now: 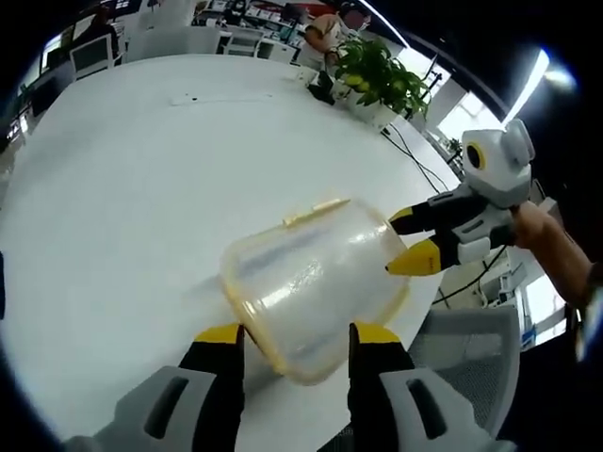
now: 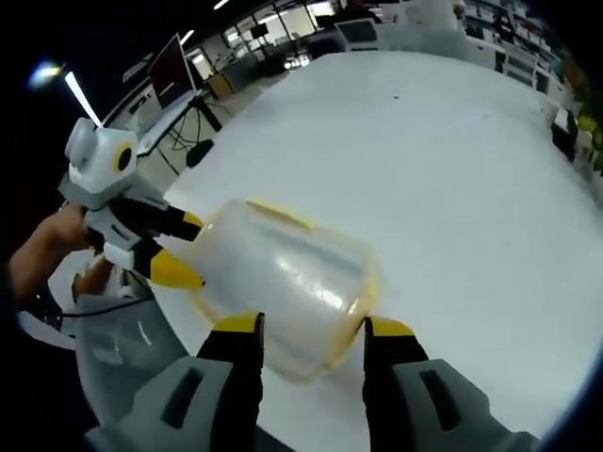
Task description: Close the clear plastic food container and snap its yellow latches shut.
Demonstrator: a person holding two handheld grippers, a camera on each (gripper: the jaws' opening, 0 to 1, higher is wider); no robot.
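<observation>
Left claw [image 1: 297,331] sat spread at six o'clock, its tips straddling the container's [image 1: 311,282] near rim without clamping. Lying on the white table [image 1: 122,188], the clear container pointed toward three o'clock, where the right claw [image 1: 403,240] gaped beside it.
</observation>
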